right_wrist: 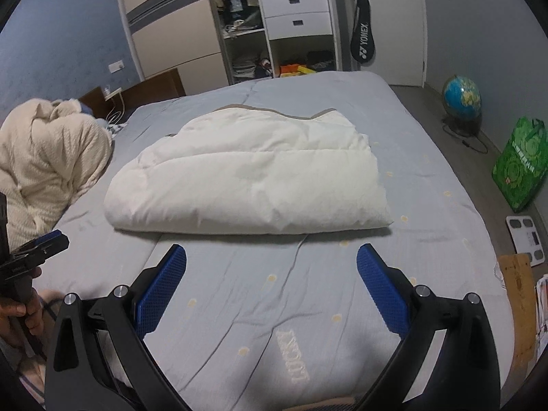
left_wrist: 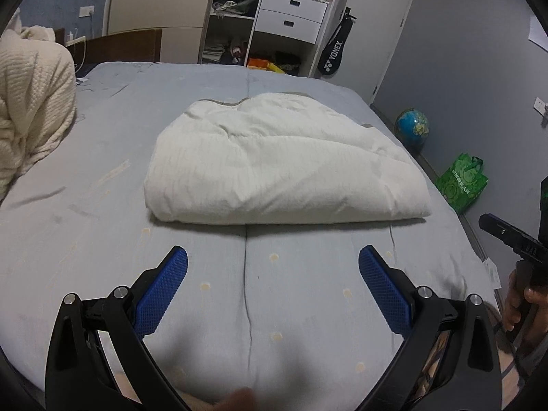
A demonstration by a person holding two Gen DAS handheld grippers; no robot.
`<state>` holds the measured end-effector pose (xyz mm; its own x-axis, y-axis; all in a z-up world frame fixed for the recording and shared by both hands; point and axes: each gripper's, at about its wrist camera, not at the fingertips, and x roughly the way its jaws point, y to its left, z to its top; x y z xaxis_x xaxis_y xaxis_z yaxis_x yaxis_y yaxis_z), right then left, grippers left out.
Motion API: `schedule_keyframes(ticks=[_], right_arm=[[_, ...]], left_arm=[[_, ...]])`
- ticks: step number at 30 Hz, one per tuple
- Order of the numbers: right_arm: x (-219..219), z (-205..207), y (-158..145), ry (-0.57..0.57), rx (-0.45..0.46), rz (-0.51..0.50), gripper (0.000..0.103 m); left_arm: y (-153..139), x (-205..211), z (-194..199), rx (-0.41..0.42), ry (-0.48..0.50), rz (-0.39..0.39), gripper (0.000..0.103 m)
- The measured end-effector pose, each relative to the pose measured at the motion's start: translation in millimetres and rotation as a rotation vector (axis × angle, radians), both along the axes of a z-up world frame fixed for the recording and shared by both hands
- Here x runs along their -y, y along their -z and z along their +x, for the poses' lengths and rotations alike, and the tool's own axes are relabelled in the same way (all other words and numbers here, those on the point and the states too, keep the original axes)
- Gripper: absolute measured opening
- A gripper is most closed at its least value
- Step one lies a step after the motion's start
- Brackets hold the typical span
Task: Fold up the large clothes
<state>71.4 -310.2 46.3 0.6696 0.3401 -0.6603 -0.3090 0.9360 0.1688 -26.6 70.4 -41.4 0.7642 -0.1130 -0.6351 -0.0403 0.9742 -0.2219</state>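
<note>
my left gripper point(left_wrist: 273, 260): blue pads spread, empty | my right gripper point(right_wrist: 271, 259): spread, empty | folded white puffy quilt point(left_wrist: 281, 167) lying on pale blue-grey bedsheet point(left_wrist: 102, 239), ahead of both

Dim, cool indoor light over my bed point(left_wrist: 102, 226); source itself out of frame, apparently overhead. Soft shadow under near edge of folded white garment point(left_wrist: 277, 167). Broad blurred shadow across sheet between my left gripper point(left_wrist: 273, 262) fingers; similar one under my right gripper point(right_wrist: 271, 260). No glare, only small glints on finger bolts. Strong fisheye bend: door and wardrobe point(right_wrist: 294, 24) lines curve, black vignette in corners. Grain and smear visible, lower edge out of focus.
</note>
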Motion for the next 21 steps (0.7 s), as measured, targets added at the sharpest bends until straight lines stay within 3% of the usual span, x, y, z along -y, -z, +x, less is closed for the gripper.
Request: schedule_keyframes(ticks=[11,21], right_arm=[[-11,-41,9,-0.022,0.079,-0.061,0.095],[-13,-41,18,-0.021,0.060,-0.094,0.095]], left_arm=[[3,19,-20,0.033,-0.006,0.060,0.096],[3,25,-23,0.056,0.009,0.089,0.096]])
